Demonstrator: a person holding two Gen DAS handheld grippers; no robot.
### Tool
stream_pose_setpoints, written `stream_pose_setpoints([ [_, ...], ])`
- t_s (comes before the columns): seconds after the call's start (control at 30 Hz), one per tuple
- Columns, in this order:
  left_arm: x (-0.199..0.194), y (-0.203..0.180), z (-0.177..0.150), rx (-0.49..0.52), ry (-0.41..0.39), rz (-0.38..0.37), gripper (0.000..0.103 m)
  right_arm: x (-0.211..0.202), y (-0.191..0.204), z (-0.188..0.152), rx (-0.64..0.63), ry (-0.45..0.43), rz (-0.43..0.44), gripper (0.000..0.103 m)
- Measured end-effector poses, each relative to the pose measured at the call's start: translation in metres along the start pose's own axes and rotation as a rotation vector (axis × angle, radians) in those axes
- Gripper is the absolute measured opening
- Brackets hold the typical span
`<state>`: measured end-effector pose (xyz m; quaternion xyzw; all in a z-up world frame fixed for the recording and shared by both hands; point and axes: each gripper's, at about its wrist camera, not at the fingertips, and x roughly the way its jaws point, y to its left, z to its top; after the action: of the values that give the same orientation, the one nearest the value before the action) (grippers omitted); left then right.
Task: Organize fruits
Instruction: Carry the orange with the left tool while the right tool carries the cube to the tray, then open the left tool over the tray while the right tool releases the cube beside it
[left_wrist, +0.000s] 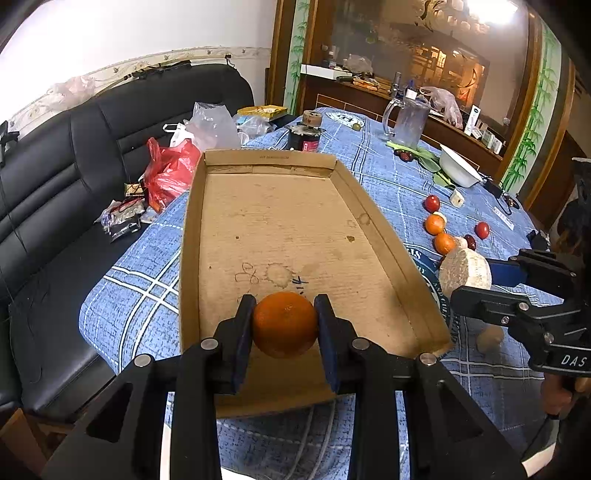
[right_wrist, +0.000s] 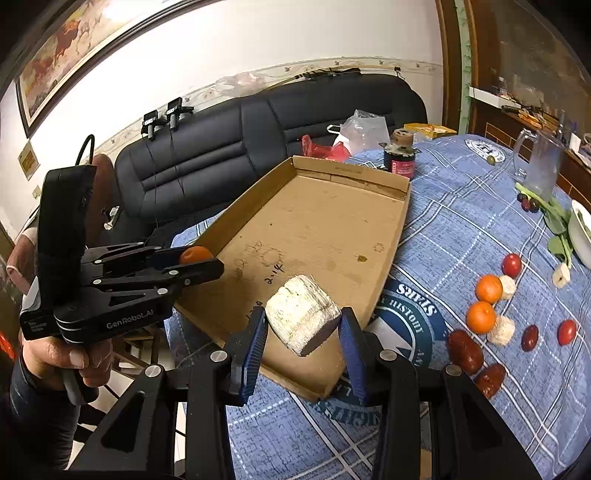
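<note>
Cardboard tray (left_wrist: 295, 221) sits on blue plaid tablecloth (left_wrist: 388, 177); floor bare, stained, w/ pen marks. My L gripper (left_wrist: 284, 325) pinches an orange (left_wrist: 285, 324) between both blue pads, fruit centred in the jaws, over the tray's near end; can't tell if it touches the floor. My R gripper (right_wrist: 303, 325) clamps a pale fibrous chunk (right_wrist: 301, 314), tilted, dark cut face down-right, over the tray's near R corner. Loose on cloth, R of tray: two oranges (right_wrist: 484, 302), red fruits (right_wrist: 511, 264), dark dates (right_wrist: 464, 350), small pale pieces (right_wrist: 500, 330). White bowl (left_wrist: 460, 166) and glass jug (left_wrist: 408, 122) at far side, contents unclear.
</note>
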<state>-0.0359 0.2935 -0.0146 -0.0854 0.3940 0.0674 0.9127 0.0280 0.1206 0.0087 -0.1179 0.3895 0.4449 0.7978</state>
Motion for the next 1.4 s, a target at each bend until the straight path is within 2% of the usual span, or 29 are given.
stream_pose_setpoints([
  [0.2,0.009,0.001,0.003,-0.006,0.007,0.007,0.03,0.018,0.003,0.004,-0.002,0.015,0.006,0.04],
  [0.5,0.033,0.002,-0.002,-0.012,0.068,0.006,0.03,0.061,0.004,-0.006,-0.012,0.124,0.027,0.04],
  [0.77,0.043,-0.002,-0.009,0.023,0.098,0.034,0.03,0.082,0.01,-0.008,-0.073,0.191,0.014,0.04],
  [0.93,0.046,-0.006,-0.013,0.032,0.116,0.04,0.031,0.085,0.008,-0.011,-0.063,0.189,0.018,0.041],
  [1.03,0.045,-0.007,-0.013,0.025,0.126,0.03,0.038,0.081,0.007,-0.012,-0.059,0.18,0.011,0.045],
  [1.1,0.042,-0.009,-0.012,0.025,0.128,0.029,0.045,0.077,0.008,-0.012,-0.064,0.175,0.004,0.056],
  [1.13,0.04,-0.01,-0.012,0.026,0.122,0.032,0.047,0.074,0.008,-0.012,-0.067,0.167,0.002,0.057],
  [1.2,0.034,-0.01,-0.011,0.026,0.106,0.065,0.067,0.068,0.007,-0.013,-0.058,0.159,0.01,0.058],
  [1.4,0.01,-0.011,-0.005,0.014,0.054,0.08,0.068,0.033,-0.002,-0.016,-0.016,0.09,0.005,0.058],
])
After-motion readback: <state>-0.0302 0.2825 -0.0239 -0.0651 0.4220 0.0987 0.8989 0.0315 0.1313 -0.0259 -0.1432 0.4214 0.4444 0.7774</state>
